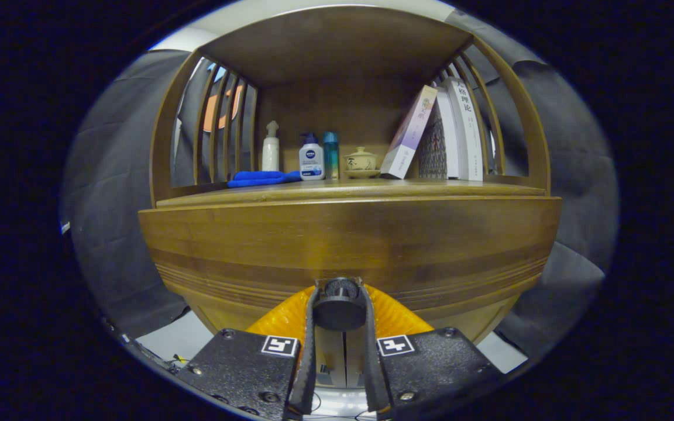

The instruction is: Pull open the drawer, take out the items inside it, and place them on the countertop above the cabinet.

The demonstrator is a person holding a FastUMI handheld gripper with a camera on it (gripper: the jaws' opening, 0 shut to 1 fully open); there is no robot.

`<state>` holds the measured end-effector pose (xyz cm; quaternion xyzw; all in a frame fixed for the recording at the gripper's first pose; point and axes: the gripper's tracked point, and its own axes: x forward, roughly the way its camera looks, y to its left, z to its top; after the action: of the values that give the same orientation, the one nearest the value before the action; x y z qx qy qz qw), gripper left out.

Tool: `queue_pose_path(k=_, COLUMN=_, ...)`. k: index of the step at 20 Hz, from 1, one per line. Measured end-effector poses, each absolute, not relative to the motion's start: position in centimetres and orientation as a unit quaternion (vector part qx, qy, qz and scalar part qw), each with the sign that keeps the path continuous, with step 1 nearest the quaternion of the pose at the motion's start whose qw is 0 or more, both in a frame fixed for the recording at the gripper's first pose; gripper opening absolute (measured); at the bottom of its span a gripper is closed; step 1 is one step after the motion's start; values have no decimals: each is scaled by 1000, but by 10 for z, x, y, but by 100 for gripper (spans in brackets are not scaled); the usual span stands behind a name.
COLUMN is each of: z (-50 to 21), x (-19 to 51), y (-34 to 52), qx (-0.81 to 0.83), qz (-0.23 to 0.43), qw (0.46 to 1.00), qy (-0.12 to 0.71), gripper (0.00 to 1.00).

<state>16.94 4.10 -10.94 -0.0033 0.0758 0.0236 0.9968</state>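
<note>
Gripper (340,304) clenched on the drawer knob (339,309), both fingers pinching its sides, a grip for pulling straight out. Drawer front (348,245) faces it, below the countertop's (372,188) front edge. Contents hidden. Bottles (311,156) and books (442,131) crowd the countertop's back edge; front strip looks bare.

A wooden shelf alcove (337,88) with slatted curved sides holds bottles (311,156), a blue cloth (262,178), a lidded ceramic cup (361,159) and leaning books (451,131), flanked by black cloth walls (116,175).
</note>
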Motion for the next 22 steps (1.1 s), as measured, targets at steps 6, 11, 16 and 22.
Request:
queue_pose_path(k=6, z=-114, x=127, y=40, qx=-4, qz=25, qw=997, qy=79, gripper=37)
queue_pose_path(k=11, z=-118, x=90, y=37, qx=-1, qz=27, qw=997, qy=79, gripper=36)
queue_pose_path(k=16, z=-121, x=62, y=35, qx=-5, qz=29, qw=997, qy=77, gripper=36)
queue_pose_path(k=22, z=-131, x=31, y=34, qx=-3, qz=32, qw=996, qy=85, gripper=36)
